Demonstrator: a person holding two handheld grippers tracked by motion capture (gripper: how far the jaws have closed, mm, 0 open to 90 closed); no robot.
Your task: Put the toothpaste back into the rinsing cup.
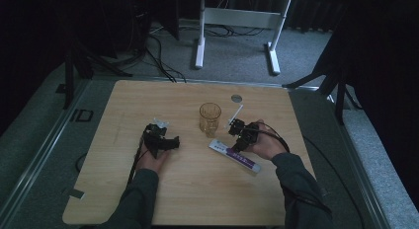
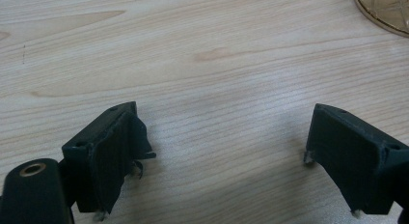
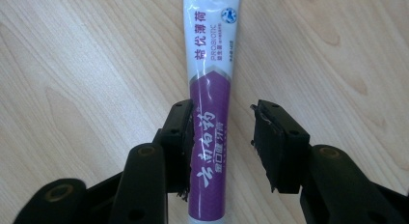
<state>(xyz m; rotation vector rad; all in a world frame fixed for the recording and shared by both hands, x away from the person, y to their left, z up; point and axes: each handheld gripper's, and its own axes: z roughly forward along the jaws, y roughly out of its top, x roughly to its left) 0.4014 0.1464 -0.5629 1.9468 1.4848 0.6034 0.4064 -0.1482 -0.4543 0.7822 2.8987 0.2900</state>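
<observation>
The right claw [image 3: 219,147] hangs over the toothpaste tube [image 3: 210,98] with its jaws half spread and straddling the tube's purple end: the left-hand pad in the right gripper view looks to be touching the tube's edge, while the other pad stands clear of it with bare wood between, so nothing is pinched yet. The jaws line up across the tube's narrow width, which I judge is the sensible way to take a flat, soft tube lying on the bench [image 1: 197,199]; a grip along its length would have nothing to bite on. In the high view the tube [image 1: 235,156] lies flat and slantwise toward the right edge of the bench, its white end pointing to the middle, just in front of the amber glass [image 1: 209,118], which stands upright near the centre, perhaps as the place the tube is meant for. A white stick-like thing [image 1: 236,114] lies just right of the glass. The left claw [image 1: 168,143] rests low over bare wood left of centre, jaws spread wide and empty, as the left gripper view [image 2: 224,151] confirms, with the glass base [image 2: 383,11] at that view's upper right corner; it seems parked out of the way.
</observation>
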